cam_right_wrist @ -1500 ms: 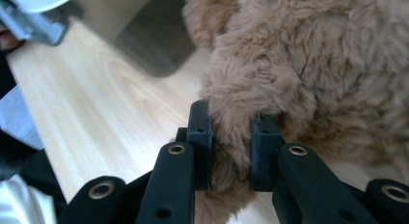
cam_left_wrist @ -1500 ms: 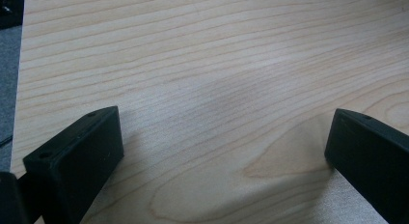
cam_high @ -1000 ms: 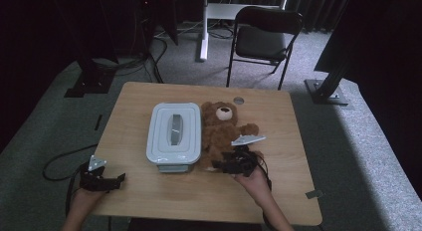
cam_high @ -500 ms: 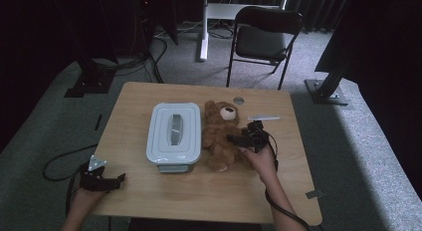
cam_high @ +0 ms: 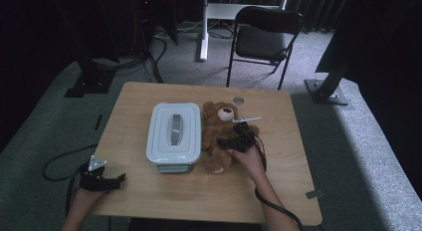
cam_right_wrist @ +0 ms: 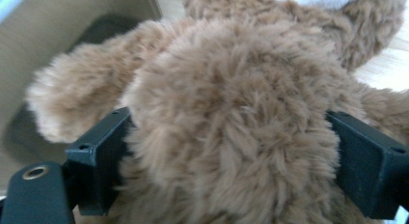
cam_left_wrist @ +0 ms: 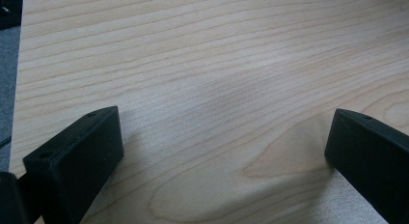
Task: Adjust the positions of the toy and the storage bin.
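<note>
The step in hand looks like taking hold of the teddy bear point(cam_high: 219, 134), which lies on its back on the wooden bench point(cam_high: 288, 141), just beside and apparently touching the right side of the lidded white plastic container point(cam_high: 173, 136). The right gripper point(cam_high: 233, 141) has come in over the bear's body, and its jaws have just been opening; in the right gripper view they stand spread to either side of a fat lobe of brown fur point(cam_right_wrist: 231, 137), with the plush bulging between them and brushing their inner faces, though whether the pads press yet cannot be told, so I read this as a grasp being set up and not yet made. The next move, as I judge it, calls for closing firmly on that soft body, deep enough that the fur does not slip out, and then lifting clear of the container's rim. The left gripper point(cam_high: 102, 180) rests at the near left corner of the bench, well apart from both things, its jaws spread wide over bare wood grain point(cam_left_wrist: 217, 89) in its own view. The high view gives the layout of bear, container and both hands; the right gripper view alone gives how the jaws straddle the plush.
</note>
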`<state>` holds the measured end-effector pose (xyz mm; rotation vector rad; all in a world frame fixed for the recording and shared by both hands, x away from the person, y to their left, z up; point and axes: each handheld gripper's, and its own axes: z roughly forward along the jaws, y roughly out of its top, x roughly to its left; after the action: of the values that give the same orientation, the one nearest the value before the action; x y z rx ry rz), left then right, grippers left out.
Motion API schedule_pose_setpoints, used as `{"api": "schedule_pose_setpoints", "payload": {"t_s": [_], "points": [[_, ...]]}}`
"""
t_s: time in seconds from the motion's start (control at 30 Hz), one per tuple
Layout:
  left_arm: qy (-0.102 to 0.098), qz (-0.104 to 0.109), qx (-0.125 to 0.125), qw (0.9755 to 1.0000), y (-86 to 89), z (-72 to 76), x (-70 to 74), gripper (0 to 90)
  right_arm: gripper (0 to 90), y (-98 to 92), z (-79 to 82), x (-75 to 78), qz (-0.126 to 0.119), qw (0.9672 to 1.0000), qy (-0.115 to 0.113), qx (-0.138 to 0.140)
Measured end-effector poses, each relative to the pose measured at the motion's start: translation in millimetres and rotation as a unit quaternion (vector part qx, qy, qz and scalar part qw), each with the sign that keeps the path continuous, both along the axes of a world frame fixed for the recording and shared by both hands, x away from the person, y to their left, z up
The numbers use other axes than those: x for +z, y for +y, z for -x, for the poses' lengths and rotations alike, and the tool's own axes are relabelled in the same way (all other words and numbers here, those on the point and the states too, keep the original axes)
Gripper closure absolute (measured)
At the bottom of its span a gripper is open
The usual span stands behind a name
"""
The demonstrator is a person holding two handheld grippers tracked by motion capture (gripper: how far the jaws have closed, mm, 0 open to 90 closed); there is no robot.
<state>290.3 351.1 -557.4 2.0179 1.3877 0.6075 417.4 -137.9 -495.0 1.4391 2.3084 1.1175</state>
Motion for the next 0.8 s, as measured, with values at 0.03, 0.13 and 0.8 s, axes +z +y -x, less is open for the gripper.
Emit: {"api": "schedule_pose_setpoints", "payload": {"t_s": [0.03,0.13,0.8], "points": [[0.0,0.0,0.0,1.0,0.0,0.0,0.0,0.5,11.0,1.9,0.1,-4.0,0.003,1.0,-0.006,0.0],[0.0,0.0,0.0,1.0,0.0,0.0,0.0,0.5,12.4,7.2,2.2,-8.0,0.021,0.9997,-0.015,0.002],[0.0,0.0,0.0,1.0,0.0,0.0,0.0,0.5,66.6,-12.3,1.7,15.7,0.035,0.9977,-0.051,-0.026]]}}
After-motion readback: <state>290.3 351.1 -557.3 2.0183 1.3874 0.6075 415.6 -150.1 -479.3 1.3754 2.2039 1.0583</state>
